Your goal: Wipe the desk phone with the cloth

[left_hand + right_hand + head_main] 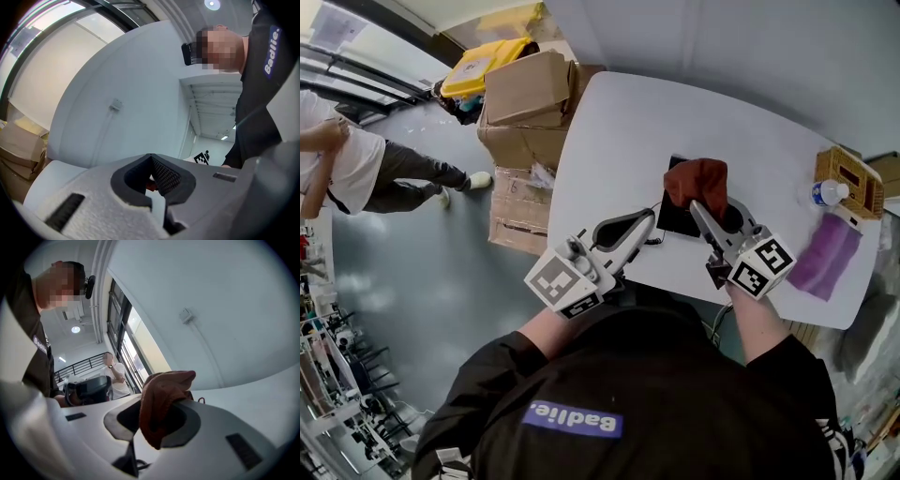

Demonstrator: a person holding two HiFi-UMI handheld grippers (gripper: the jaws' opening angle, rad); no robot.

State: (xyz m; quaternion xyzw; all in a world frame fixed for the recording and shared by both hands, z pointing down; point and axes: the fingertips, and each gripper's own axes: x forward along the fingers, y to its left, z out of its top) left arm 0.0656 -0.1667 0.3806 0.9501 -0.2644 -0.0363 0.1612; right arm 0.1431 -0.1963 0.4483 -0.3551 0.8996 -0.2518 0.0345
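The black desk phone (pixel 675 221) lies on the white table (pixel 722 103), near its front edge. A rust-brown cloth (pixel 697 181) hangs bunched over the phone's right part, and my right gripper (pixel 699 208) is shut on it. In the right gripper view the cloth (pixel 161 394) droops out between the closed jaws of the right gripper (pixel 154 423). My left gripper (pixel 641 223) sits just left of the phone, beside its coiled cord (pixel 654 238). In its own view the left gripper (pixel 153 182) has its jaws meeting, with only a red speck showing through the pad hollow.
A purple cloth (pixel 825 253) lies at the table's right edge, beside a wicker basket (pixel 848 180) and a water bottle (pixel 828 192). Cardboard boxes (pixel 530 103) and a yellow bag (pixel 483 66) stand off the table's left corner. A person (pixel 347 169) stands on the floor at far left.
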